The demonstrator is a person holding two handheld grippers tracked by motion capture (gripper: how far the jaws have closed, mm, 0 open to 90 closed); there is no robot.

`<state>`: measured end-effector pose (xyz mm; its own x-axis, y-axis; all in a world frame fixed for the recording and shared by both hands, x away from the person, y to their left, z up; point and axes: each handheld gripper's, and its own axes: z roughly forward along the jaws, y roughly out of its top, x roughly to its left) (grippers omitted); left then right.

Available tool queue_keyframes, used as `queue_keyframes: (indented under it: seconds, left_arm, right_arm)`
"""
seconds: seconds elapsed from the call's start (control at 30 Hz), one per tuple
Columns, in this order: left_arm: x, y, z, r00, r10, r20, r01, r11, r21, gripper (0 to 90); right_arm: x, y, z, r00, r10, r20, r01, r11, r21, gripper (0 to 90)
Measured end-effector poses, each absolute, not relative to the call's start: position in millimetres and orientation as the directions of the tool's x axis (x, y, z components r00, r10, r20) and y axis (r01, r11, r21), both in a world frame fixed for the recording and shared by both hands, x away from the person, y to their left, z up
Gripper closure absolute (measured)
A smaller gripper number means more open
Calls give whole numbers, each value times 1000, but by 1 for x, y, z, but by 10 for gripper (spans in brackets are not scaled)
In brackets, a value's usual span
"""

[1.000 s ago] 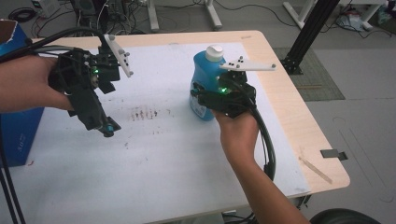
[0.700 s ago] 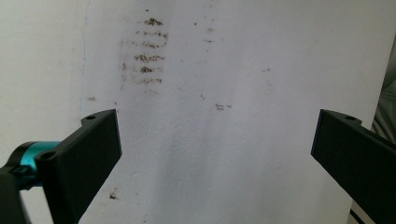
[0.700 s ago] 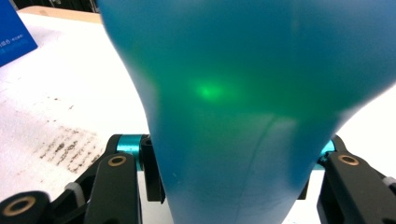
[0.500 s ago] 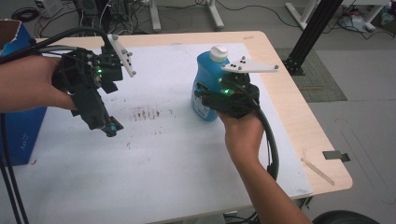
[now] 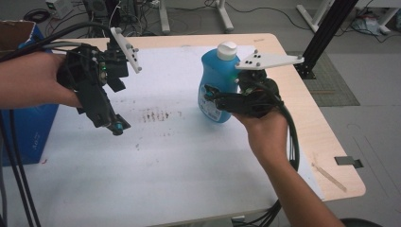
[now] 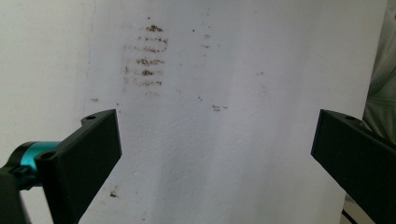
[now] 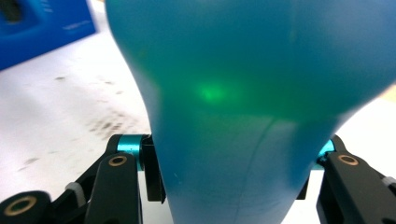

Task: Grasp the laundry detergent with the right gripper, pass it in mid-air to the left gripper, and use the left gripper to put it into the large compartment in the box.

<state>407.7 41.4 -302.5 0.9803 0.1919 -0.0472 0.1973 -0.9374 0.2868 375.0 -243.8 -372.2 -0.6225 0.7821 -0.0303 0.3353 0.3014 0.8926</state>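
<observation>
Right gripper (image 5: 212, 97) has its jaws closed on the blue bottle (image 5: 217, 78), pinching the body from both sides, as the right gripper view shows with the bottle (image 7: 243, 107) pressed between the two black jaws; left gripper (image 5: 111, 124) hangs with its jaws spread wide and nothing between them, the stained white sheet (image 6: 224, 93) lying below its tips; the bottle stands upright well off to that gripper's right, its base at or just above the sheet, I cannot tell which. Judging by its look, the bottle is smooth moulded plastic, likely slick and a little yielding under pressure, and heavy if full; the waisted middle looks the safest place to hold, since the jaws can seat in the narrowing; the white cap (image 5: 227, 48) sits above the gripper. A label (image 5: 208, 108) on the lower front is too blurred to read; the blue box (image 5: 28, 137) beyond the left gripper carries small writing, also illegible.
</observation>
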Motion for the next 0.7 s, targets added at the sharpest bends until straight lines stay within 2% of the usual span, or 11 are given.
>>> queue_keyframes:
  seconds: [0.1, 0.13, 0.37, 0.4, 0.7]
  left_arm:
    - [407, 42, -299, 981, 186, -50, 192, -937, 293, 16]
    - [406, 41, -296, 983, 178, -44, 183, -939, 293, 16]
    - [403, 39, -285, 987, 154, -46, 160, -938, 307, 16]
    - [401, 38, -282, 989, 142, -47, 150, -938, 312, 16]
    - [391, 28, -267, 996, 83, -45, 93, -947, 306, 17]
  right_arm:
    - [374, -246, -367, -670, 742, -15, 322, 309, 895, 457]
    - [372, -246, -361, -716, 698, -11, 306, 328, 894, 457]
    - [365, -243, -348, -820, 572, -22, 242, 381, 892, 457]
    - [363, -243, -344, -858, 514, -10, 219, 383, 897, 458]
    - [357, -232, -339, -942, 335, -21, 142, 454, 880, 458]
